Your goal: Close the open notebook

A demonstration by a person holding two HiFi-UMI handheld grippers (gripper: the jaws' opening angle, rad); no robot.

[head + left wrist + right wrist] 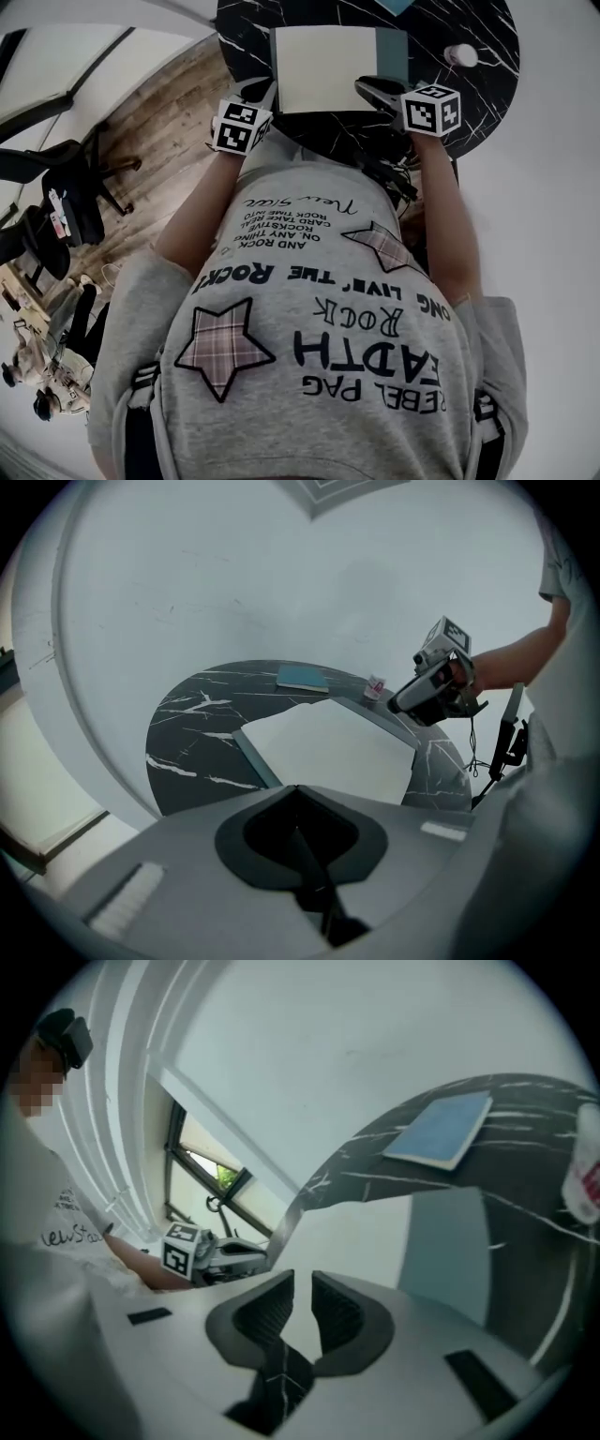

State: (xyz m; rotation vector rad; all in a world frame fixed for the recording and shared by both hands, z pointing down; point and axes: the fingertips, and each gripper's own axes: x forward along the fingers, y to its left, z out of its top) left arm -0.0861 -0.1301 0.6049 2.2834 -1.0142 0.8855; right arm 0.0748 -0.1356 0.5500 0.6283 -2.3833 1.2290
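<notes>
The open notebook (323, 67) lies on the round black marble table (478, 112), showing a cream page and a teal cover flap (392, 52) on its right. My left gripper (265, 96) sits at the notebook's near left corner, jaws together with nothing in them. The right gripper (367, 88) hovers at the near right corner, jaws shut and empty. In the left gripper view the notebook (328, 747) lies ahead of the jaws (298, 829), with the right gripper (436, 682) beyond it. The right gripper view shows the notebook (375, 1237) past its jaws (302, 1297), and the left gripper (202, 1252) across it.
A thin blue book (302, 678) lies at the table's far side, and a small white container (461, 54) stands to the right of the notebook. Black cables (511, 738) hang by the table's near edge. Dark chairs (75, 202) stand on the wooden floor to the left.
</notes>
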